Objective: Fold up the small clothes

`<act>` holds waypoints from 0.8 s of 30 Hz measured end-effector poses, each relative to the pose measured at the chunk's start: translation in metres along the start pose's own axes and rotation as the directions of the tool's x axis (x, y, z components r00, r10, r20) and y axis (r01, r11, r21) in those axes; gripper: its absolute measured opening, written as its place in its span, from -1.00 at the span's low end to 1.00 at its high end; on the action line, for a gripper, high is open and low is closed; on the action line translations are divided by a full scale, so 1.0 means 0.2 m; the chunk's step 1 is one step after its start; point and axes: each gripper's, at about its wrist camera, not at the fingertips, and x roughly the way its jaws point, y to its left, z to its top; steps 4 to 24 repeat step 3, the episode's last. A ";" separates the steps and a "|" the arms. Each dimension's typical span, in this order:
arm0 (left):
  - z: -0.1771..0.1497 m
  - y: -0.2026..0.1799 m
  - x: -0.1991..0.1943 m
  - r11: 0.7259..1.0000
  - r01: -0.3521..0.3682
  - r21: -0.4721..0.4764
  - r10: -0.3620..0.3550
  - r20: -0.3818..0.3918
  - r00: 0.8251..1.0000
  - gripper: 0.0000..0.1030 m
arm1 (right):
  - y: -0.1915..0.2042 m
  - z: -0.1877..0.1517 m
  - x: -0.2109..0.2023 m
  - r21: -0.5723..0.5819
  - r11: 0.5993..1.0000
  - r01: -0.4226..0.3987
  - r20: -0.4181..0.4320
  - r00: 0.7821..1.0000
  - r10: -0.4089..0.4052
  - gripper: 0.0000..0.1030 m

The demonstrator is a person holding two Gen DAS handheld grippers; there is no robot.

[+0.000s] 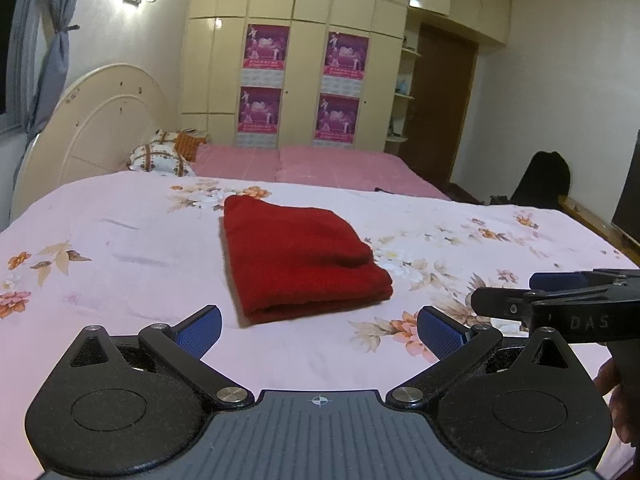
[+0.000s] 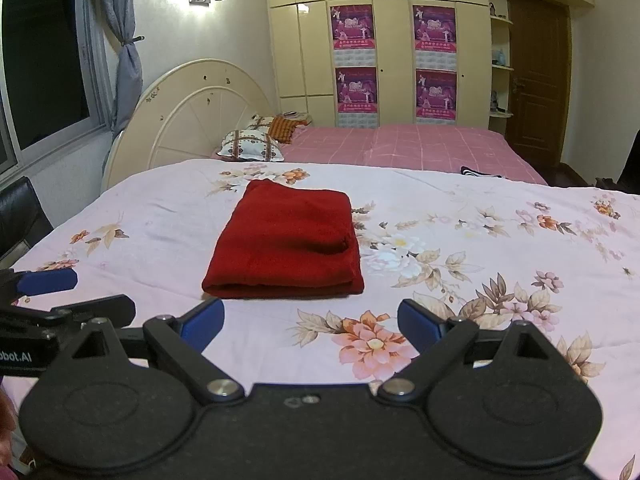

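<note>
A red knitted garment lies folded into a thick rectangle on the floral pink bedsheet. It also shows in the right wrist view. My left gripper is open and empty, just short of the garment's near edge. My right gripper is open and empty, also just short of the near edge. The right gripper shows at the right edge of the left wrist view. The left gripper shows at the left edge of the right wrist view.
A second bed with a pink checked cover and pillows lies beyond. A cream round headboard, a wardrobe with posters, a brown door and a window with a curtain stand behind.
</note>
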 end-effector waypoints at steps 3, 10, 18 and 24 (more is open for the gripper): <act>0.00 0.00 0.00 1.000 -0.004 -0.011 0.004 -0.008 1.000 1.00 | 0.00 0.00 0.00 0.001 1.000 -0.002 0.000 1.000 0.002 0.81; 0.00 0.00 0.00 1.000 -0.004 -0.011 0.004 -0.008 1.000 1.00 | 0.00 0.00 0.00 0.001 1.000 -0.002 0.000 1.000 0.002 0.81; 0.00 0.00 0.00 1.000 -0.004 -0.011 0.004 -0.008 1.000 1.00 | 0.00 0.00 0.00 0.001 1.000 -0.002 0.000 1.000 0.002 0.81; 0.00 0.00 0.00 1.000 -0.004 -0.011 0.004 -0.008 1.000 1.00 | 0.00 0.00 0.00 0.001 1.000 -0.002 0.000 1.000 0.002 0.81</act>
